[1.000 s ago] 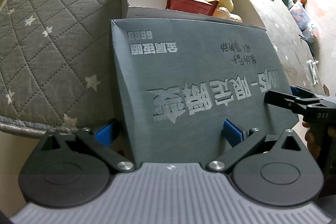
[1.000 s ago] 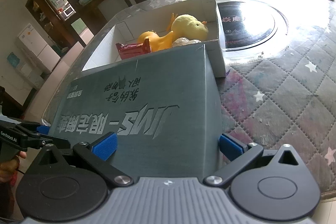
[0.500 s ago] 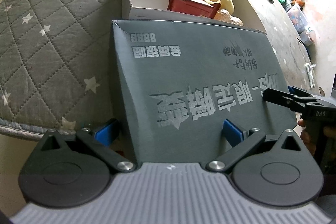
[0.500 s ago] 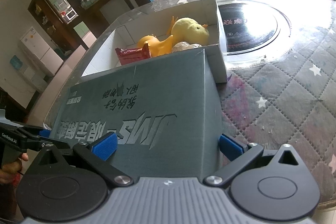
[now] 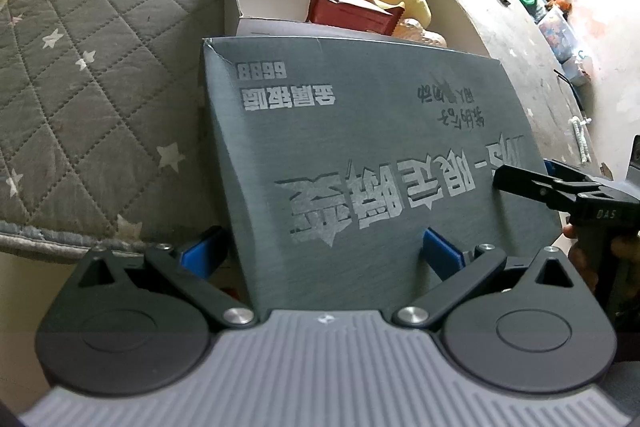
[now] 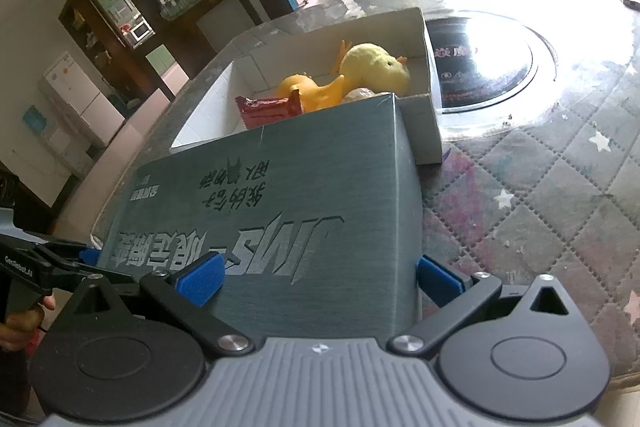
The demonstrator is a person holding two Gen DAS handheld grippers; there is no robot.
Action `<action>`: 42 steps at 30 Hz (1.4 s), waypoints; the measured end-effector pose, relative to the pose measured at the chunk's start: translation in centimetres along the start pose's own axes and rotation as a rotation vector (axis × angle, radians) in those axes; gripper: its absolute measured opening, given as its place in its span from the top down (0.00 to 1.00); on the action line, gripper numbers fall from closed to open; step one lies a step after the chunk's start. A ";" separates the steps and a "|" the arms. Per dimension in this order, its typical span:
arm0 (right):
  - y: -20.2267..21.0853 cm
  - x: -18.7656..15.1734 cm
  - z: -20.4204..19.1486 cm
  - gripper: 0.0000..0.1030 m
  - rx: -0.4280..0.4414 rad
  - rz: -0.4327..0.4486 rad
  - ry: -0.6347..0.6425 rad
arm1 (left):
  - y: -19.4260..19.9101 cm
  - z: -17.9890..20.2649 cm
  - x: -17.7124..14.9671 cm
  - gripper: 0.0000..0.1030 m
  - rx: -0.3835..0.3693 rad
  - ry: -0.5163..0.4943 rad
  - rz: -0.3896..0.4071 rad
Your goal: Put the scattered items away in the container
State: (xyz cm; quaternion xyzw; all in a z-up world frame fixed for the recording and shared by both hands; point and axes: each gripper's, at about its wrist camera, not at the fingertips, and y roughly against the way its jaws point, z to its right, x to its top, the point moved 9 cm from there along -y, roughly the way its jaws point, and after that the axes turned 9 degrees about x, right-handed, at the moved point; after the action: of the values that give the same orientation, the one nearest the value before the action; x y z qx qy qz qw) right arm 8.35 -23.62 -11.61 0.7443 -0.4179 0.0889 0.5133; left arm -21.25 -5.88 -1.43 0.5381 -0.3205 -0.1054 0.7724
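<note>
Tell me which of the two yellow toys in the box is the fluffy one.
The pale yellow chick with the small orange beak, toward the box's far end. The other duck beside it is smooth, shiny and more orange.

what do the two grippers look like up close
Both match: a ribbed grey body, two round black discs, black link arms with silver pivot bolts, and blue pads on the fingers. The left gripper reads "GenRobot.AI" on its side, seen from the right gripper, which reads "DAS".
</note>
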 end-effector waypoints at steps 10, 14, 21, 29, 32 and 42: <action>2.1 -0.2 -1.6 0.00 0.009 0.024 0.012 | 2.6 0.2 -0.4 0.00 -0.004 -0.012 0.048; 2.6 0.2 -2.1 0.00 0.019 0.038 0.004 | 3.8 0.4 -0.1 0.00 -0.005 -0.010 0.067; 3.6 2.0 -2.7 0.00 0.022 0.087 0.002 | 5.5 0.9 1.8 0.00 0.006 -0.034 0.127; 3.3 5.6 -2.7 0.00 -0.001 0.136 0.021 | 5.8 1.2 5.4 0.00 0.013 -0.031 0.166; 2.8 7.2 -2.5 0.00 -0.009 0.142 0.032 | 5.5 1.1 7.2 0.00 0.016 -0.023 0.173; 0.8 13.1 -0.9 0.00 -0.034 0.148 0.047 | 4.0 1.0 13.6 0.00 0.012 0.006 0.187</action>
State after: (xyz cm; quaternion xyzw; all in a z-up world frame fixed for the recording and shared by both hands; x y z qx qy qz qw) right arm 16.31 -29.94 -3.31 0.7002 -0.4613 0.1368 0.5275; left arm -12.02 -11.95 7.59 0.5109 -0.3677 -0.0292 0.7765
